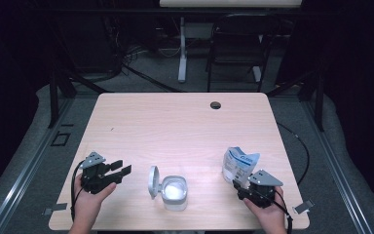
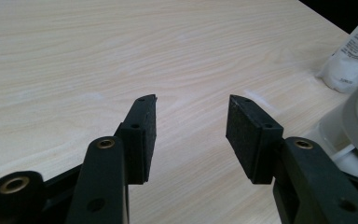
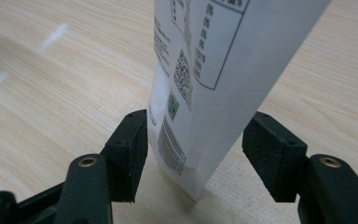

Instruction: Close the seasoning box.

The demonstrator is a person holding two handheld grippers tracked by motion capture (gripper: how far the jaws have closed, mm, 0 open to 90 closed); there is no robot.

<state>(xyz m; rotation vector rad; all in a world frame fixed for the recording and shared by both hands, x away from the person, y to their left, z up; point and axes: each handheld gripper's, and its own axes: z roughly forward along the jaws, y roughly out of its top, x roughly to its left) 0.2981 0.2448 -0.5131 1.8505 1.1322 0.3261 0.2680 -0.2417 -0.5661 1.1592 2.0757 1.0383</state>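
A white printed pouch (image 1: 240, 163) stands upright near the table's right front. My right gripper (image 1: 238, 187) reaches its base from the near side. In the right gripper view the pouch (image 3: 214, 60) stands between the jaws of the right gripper (image 3: 198, 116). The left pad is almost against it and a gap shows at the right pad, so the gripper is open. A clear square container (image 1: 174, 192) holding something white sits front centre, its hinged lid (image 1: 153, 182) swung open to the left. My left gripper (image 1: 121, 171) (image 2: 191, 100) is open and holds nothing, its jaws pointing at the container (image 2: 349, 135).
The light wooden table (image 1: 175, 126) has a round cable hole (image 1: 215, 105) near its far edge. A dark chair (image 1: 238, 44) and a white desk leg (image 1: 182, 53) stand on the floor beyond. The pouch (image 2: 354, 51) shows at the top right of the left gripper view.
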